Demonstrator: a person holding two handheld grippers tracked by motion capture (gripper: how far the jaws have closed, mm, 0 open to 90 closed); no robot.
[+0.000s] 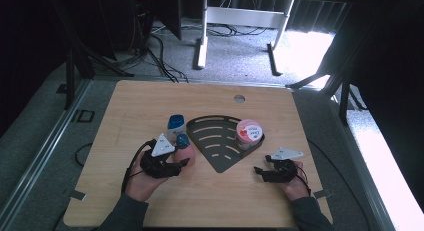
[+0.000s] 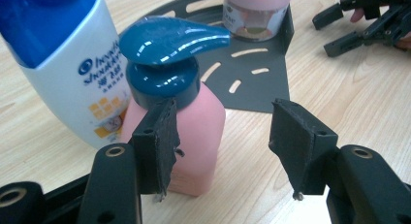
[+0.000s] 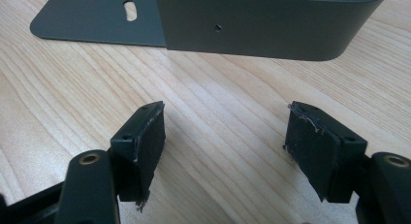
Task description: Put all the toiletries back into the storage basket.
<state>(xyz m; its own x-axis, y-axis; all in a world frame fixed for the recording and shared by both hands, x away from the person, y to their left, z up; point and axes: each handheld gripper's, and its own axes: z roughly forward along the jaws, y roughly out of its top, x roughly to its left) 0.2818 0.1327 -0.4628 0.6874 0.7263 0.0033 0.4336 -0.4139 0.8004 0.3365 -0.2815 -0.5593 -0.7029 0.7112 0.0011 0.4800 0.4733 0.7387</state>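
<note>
Left gripper [image 2: 223,151] jaws held wide; nothing gripped. Pink pump bottle [image 2: 194,136] seen just beside left jaw, base partly hidden behind it; contact cannot be told. One white shampoo bottle [image 2: 72,88] stood behind, top cut off. Right gripper [image 3: 223,151] jaws parted, empty, over wooden worktop [image 3: 218,103]. One dark slotted fan-shaped tray [image 1: 215,141]; one round pink-lidded jar [image 1: 248,133] placed in it.

glossy plastic pump bottle [image 2: 186,132], matt dark tray [image 2: 264,86], wood-grain table [image 2: 358,98].
</note>
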